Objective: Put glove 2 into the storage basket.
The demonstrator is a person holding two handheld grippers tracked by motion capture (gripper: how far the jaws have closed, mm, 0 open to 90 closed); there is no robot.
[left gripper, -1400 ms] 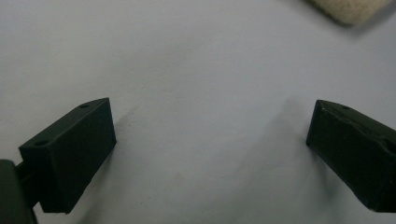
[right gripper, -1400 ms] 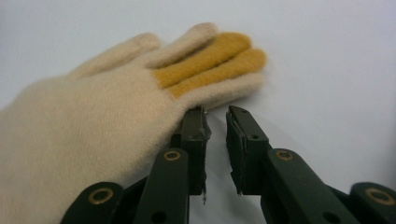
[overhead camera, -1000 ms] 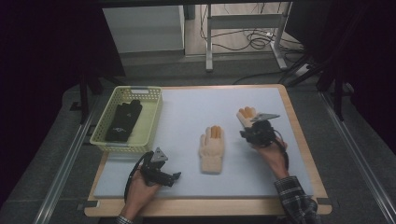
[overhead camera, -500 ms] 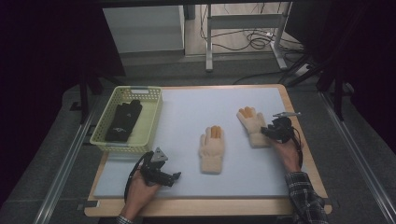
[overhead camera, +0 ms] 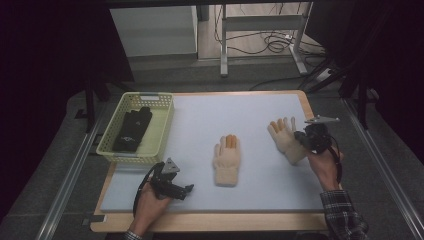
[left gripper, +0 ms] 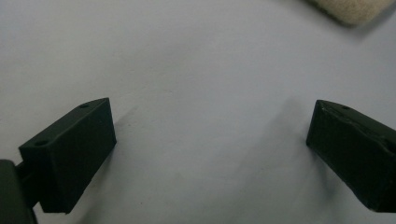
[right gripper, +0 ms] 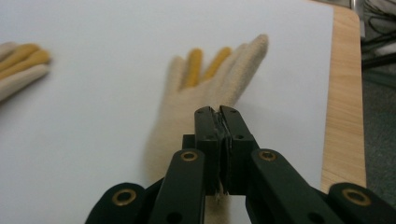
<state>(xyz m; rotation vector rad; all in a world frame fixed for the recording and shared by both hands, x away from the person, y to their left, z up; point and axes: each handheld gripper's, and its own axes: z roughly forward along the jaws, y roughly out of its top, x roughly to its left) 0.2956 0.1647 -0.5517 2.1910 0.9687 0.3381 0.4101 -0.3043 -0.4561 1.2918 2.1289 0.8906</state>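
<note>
Right gripper (overhead camera: 306, 141) dragged right glove (overhead camera: 284, 138) rightward; no legible writing

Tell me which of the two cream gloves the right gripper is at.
The right-hand cream glove, near the table's right edge: the shut right gripper sits over its cuff. The middle glove lies alone.

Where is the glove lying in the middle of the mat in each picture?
High view: middle glove, centre of the pale mat.
Left gripper view: a cream bit, top right corner.
Right gripper view: left edge, beside the gripped glove.
Shared landmark: the pale mat.
</note>
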